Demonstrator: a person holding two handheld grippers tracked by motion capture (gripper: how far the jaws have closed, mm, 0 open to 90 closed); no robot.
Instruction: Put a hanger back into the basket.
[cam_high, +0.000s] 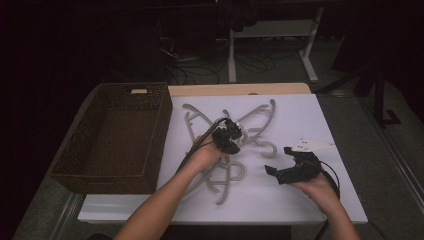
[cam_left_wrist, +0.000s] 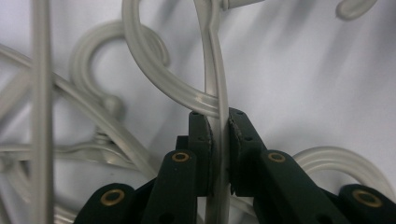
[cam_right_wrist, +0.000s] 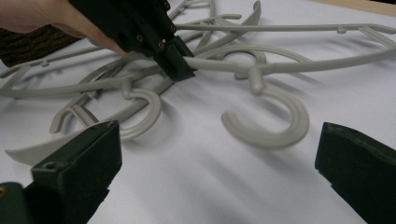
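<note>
1. Dark room all around, and a white bench (cam_high: 300, 200) in the light, with a heap of grey hangers (cam_high: 220, 150) lying crossed over each other on it.
2. A brown woven basket (cam_high: 115, 140) sits at the left edge of the bench, just beside the heap. I think it has nothing in it, but it is dim inside.
3. The step now looks like picking one hanger out of the heap.
4. The left tongs (cam_high: 231, 133) are squeezed tight on the thin bar of one hanger (cam_left_wrist: 215, 88) near the middle of the heap.
5. The right tongs (cam_high: 281, 161) are wide open, hold nothing, and hang over the bench near a hook (cam_right_wrist: 271, 126).
6. Next, the left tongs should lift slowly, because other hangers cross this one and may come up too. Then it can go over to the basket.
</note>
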